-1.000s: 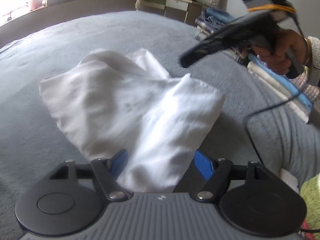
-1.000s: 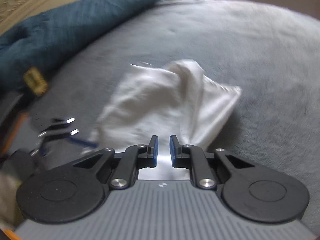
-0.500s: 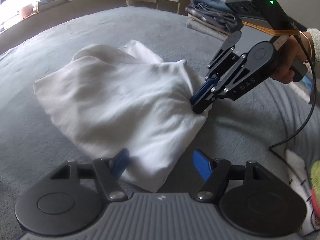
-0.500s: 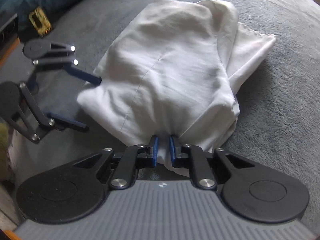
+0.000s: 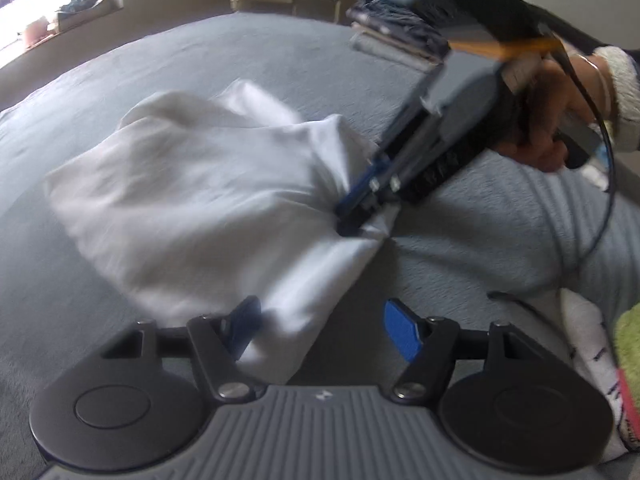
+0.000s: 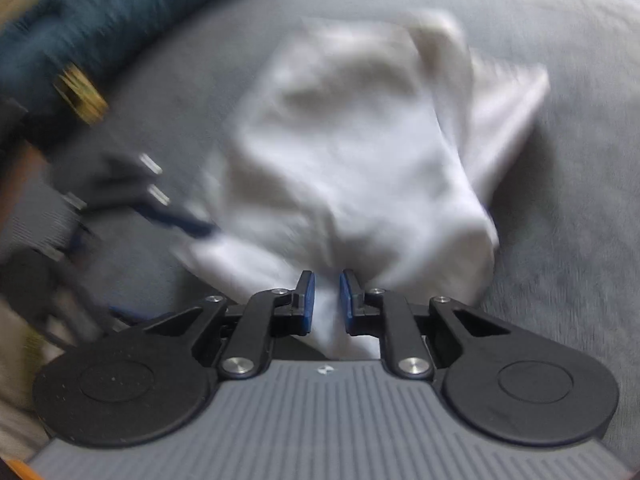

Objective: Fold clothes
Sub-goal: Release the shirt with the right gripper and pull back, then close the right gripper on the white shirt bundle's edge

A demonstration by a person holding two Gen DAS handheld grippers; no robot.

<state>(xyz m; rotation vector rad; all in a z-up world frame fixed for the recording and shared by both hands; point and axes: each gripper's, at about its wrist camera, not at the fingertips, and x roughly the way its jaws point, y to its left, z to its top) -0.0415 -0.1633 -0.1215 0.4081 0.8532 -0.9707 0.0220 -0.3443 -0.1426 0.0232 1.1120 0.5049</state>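
The right gripper (image 6: 326,296) has its jaws drawn narrow and pinched on a bunched edge of the white garment (image 5: 208,204), whose cloth runs back between the blue pads toward the camera. The left gripper (image 5: 320,330) stands wide; one lower corner of the garment lies between its fingers, brushing the left pad (image 5: 240,328), while the other pad is clear of the cloth, so it holds nothing. Taking the garment as landmark: it lies on the grey bedspread (image 5: 100,300), its long axis running away from the left gripper toward the far side, with the right gripper at its right-hand edge. The left gripper is nearest the free corner; I judge the next move is for it to close there. Beyond the garment sits a stack of folded clothes (image 5: 392,36).
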